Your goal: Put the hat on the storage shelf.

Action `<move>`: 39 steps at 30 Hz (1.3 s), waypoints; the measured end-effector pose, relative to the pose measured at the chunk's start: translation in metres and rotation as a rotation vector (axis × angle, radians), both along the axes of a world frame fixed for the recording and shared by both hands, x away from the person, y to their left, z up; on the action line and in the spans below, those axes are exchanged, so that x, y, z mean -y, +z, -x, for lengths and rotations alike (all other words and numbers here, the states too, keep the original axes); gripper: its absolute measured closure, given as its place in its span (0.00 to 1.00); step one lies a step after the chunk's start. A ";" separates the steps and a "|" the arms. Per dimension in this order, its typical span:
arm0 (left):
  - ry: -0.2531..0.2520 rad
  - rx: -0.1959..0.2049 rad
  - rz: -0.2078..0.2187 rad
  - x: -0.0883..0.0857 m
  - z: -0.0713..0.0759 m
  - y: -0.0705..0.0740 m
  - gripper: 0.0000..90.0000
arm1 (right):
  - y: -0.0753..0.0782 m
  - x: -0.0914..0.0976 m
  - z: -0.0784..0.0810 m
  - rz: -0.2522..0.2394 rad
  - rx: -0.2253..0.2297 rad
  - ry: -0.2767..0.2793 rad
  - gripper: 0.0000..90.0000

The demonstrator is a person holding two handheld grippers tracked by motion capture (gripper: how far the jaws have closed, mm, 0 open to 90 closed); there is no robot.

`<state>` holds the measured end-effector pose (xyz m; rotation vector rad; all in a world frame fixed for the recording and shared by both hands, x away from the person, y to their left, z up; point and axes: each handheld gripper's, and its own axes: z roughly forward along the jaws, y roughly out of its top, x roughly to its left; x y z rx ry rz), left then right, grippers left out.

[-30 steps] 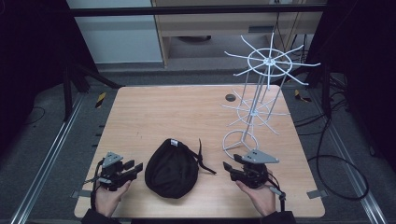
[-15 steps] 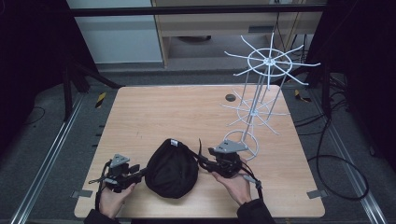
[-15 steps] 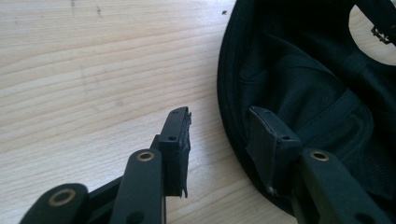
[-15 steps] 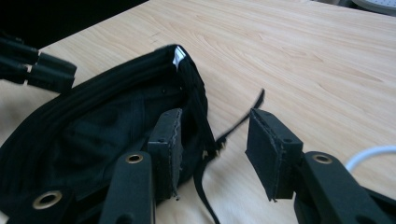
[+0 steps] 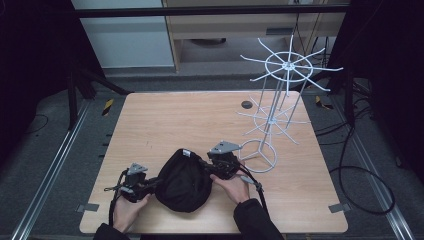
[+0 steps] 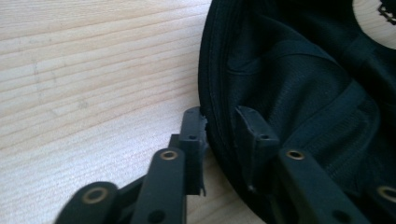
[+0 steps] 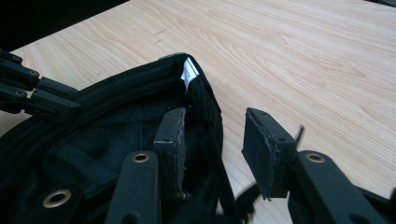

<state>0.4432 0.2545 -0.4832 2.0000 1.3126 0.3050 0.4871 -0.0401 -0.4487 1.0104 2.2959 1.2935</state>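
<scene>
You are getting hold of the black cap (image 5: 184,181) from both sides, and this step is only half done.

Nearest to you, your left gripper (image 5: 150,185) is reaching the cap's left edge. Its jaws have just been closing, and in the left gripper view they are standing narrow, with the cap's rim (image 6: 211,112) between them, one jaw outside and one inside. They look to be just pinching it.

Your right gripper (image 5: 207,167) is sitting at the cap's right edge. Its jaws have just been closing too, but they are standing about half wide. One pad (image 7: 170,140) is inside the cap and the other pad (image 7: 266,149) is out over the table (image 7: 299,56), not pressing yet.

I think the next move is squeezing the right jaws onto the rim, then lifting both sides together so the cap is not sagging.

The cap is lying near your edge of the table, open side up. It is soft and dark, with a small white tag (image 7: 189,73) inside.

Farther off, a white wire rack (image 5: 272,120) is standing.
</scene>
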 end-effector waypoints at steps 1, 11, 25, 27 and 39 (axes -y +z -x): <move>0.007 0.004 0.005 0.000 -0.003 0.000 0.87 | -0.002 -0.005 -0.005 0.010 -0.001 0.007 0.66; -0.008 0.082 0.023 0.006 -0.016 0.008 0.92 | -0.011 -0.004 -0.014 0.055 -0.045 0.004 0.92; -0.019 0.113 0.016 0.033 -0.027 0.006 0.81 | -0.010 0.036 0.015 0.070 -0.109 -0.037 0.93; -0.022 0.107 0.020 0.031 -0.024 0.009 0.71 | -0.011 0.039 0.016 0.088 -0.114 -0.047 0.92; -0.007 -0.008 0.027 0.014 -0.002 0.007 0.65 | -0.010 0.045 0.015 0.052 -0.091 -0.042 0.74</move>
